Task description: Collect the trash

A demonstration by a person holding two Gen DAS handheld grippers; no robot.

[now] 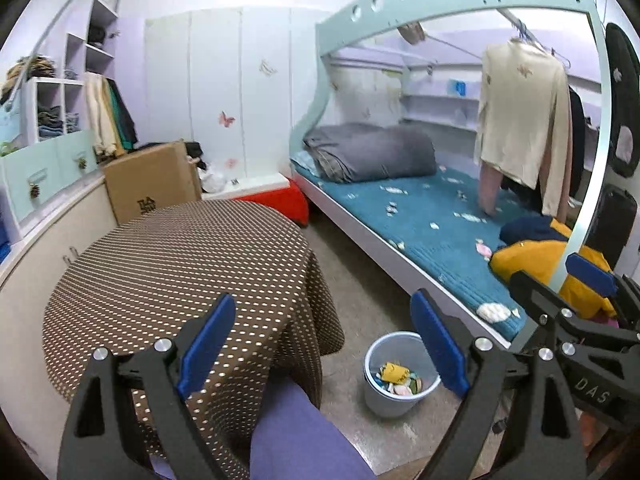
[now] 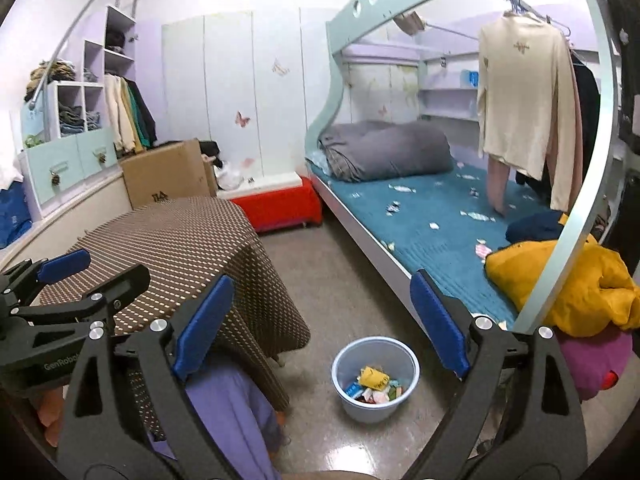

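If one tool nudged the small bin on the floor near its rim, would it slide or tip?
The bin looks like thin plastic holding only a shallow layer of wrappers, so it is probably light. On the glossy floor it would likely slide. Its base narrows, so a push at the rim might tip it.

Dotted brown tablecloth (image 1: 180, 264), cardboard box (image 1: 150, 180), grey folded duvet (image 1: 372, 152) on teal mattress (image 1: 432, 216), cream sweater (image 1: 524, 120) hanging.

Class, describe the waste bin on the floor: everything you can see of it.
The waste bin is a small round pail, pale blue-grey, seemingly plastic, with a rolled rim and walls tapering downward. It stands upright and lidless on the shiny floor, apart from the draped table and the bed. Crumpled wrappers, yellow, blue, white and green, cover its bottom. Nothing else touches it.
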